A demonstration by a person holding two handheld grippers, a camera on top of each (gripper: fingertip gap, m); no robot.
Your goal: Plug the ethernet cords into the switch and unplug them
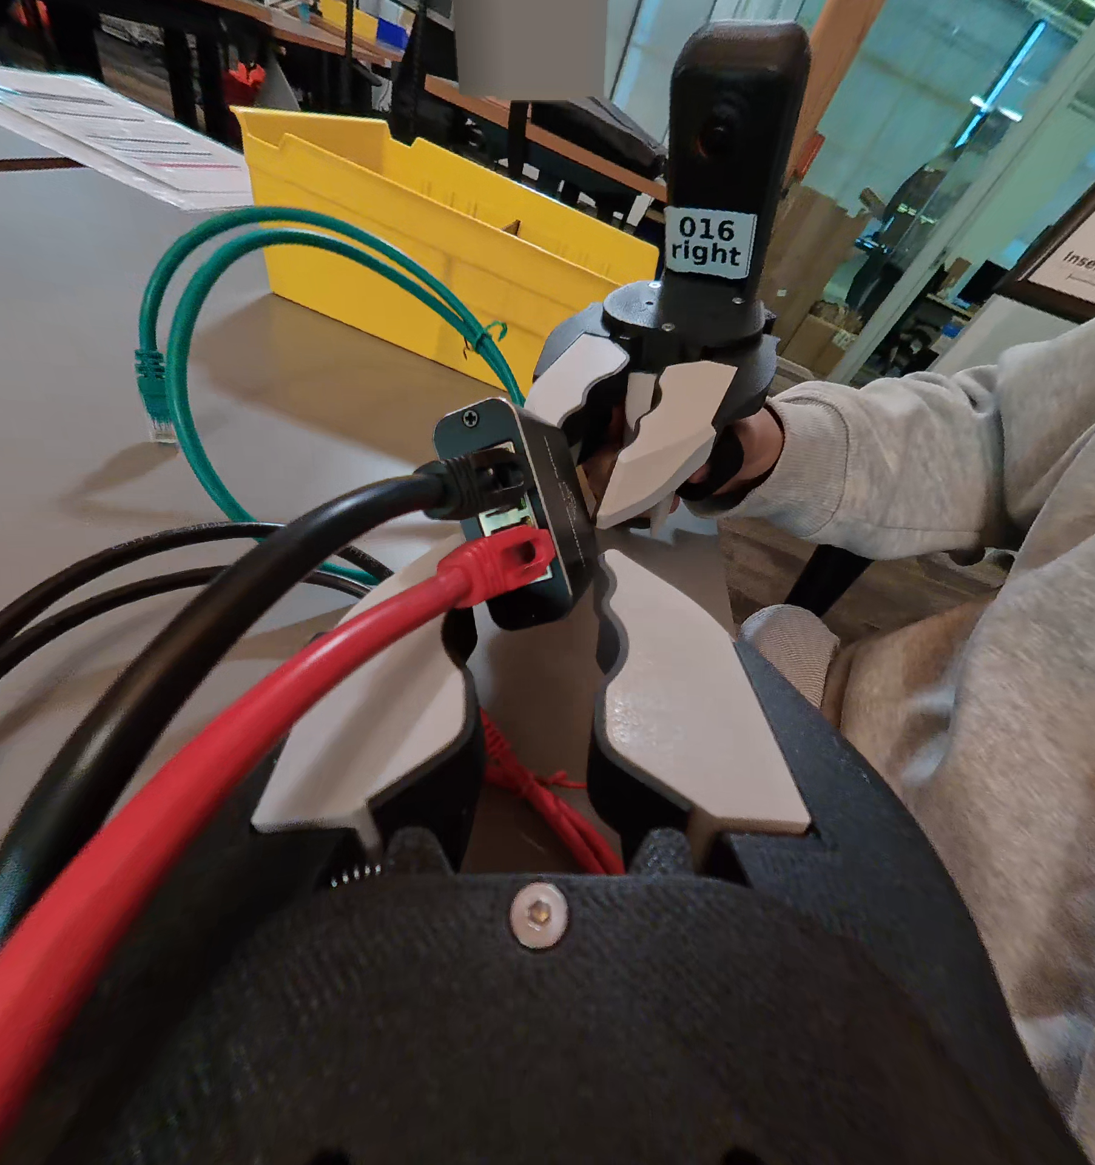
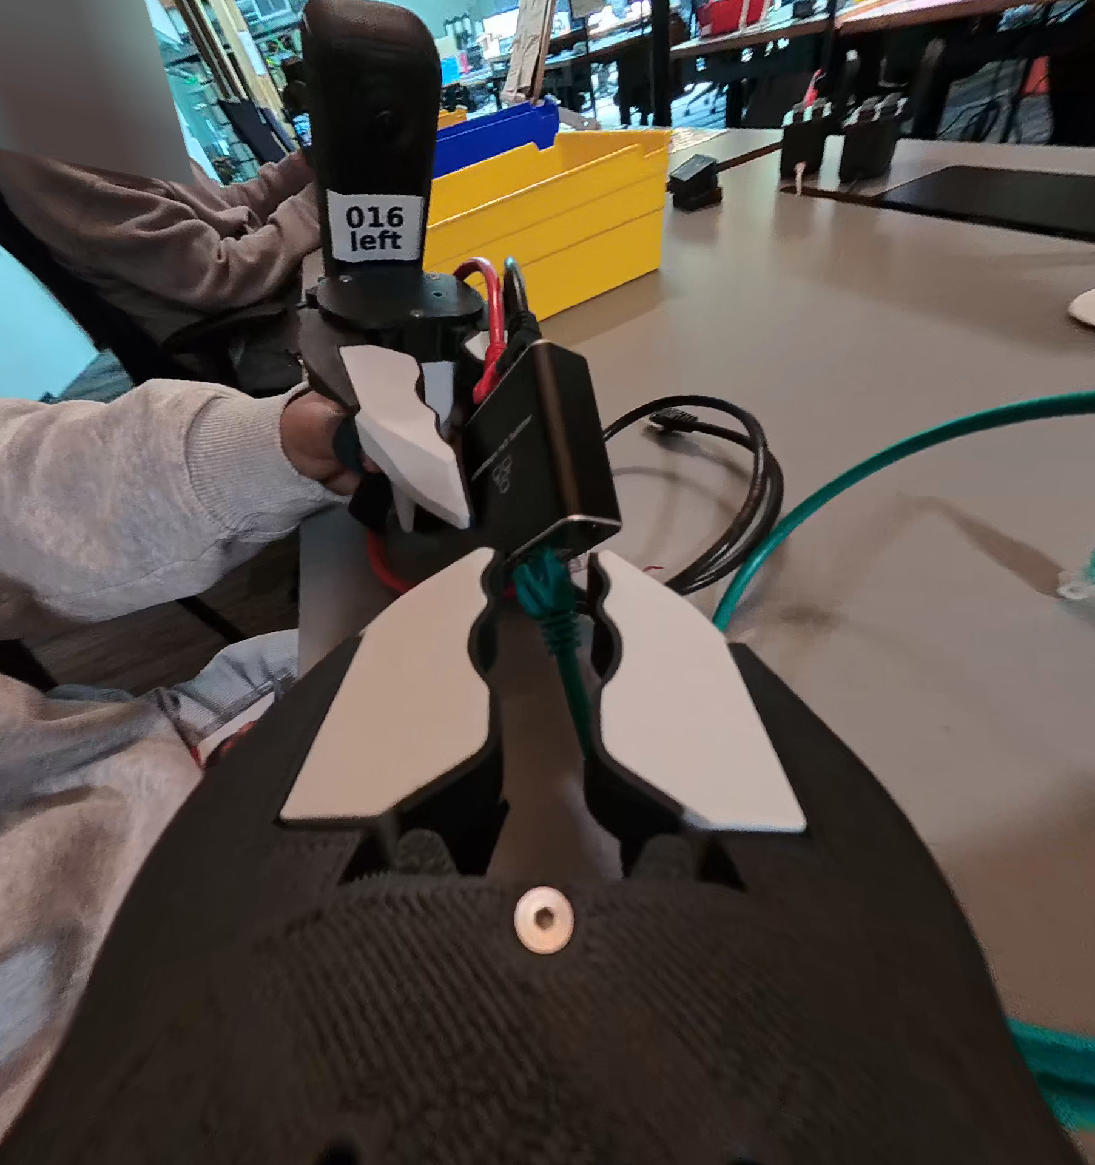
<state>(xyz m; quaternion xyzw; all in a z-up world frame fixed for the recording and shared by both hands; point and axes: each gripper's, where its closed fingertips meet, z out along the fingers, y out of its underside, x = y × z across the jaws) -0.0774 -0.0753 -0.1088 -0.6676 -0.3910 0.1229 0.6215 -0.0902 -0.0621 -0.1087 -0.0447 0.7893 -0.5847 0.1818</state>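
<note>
The black switch (image 1: 526, 605) is held in the air, its end between my left gripper's (image 1: 532, 567) fingertips. A black plug (image 1: 469, 485) and a red plug (image 1: 507, 561) sit in the ports facing the left wrist view. In the right wrist view the switch (image 2: 532, 454) tilts toward me, with a green plug (image 2: 544, 592) in its near end. My right gripper (image 2: 541, 561) is closed around that plug. The left gripper (image 2: 463, 510) is beside the switch, and the right gripper (image 1: 601, 517) shows behind the switch in the left wrist view.
A yellow bin (image 1: 437, 252) (image 2: 551, 208) stands on the grey table (image 1: 59, 284) behind the switch. The green cord's free end (image 1: 154, 391) lies on the table. Black cord loops (image 2: 746, 492) lie to the right. A person's grey sleeves (image 2: 122, 479) are close on the left.
</note>
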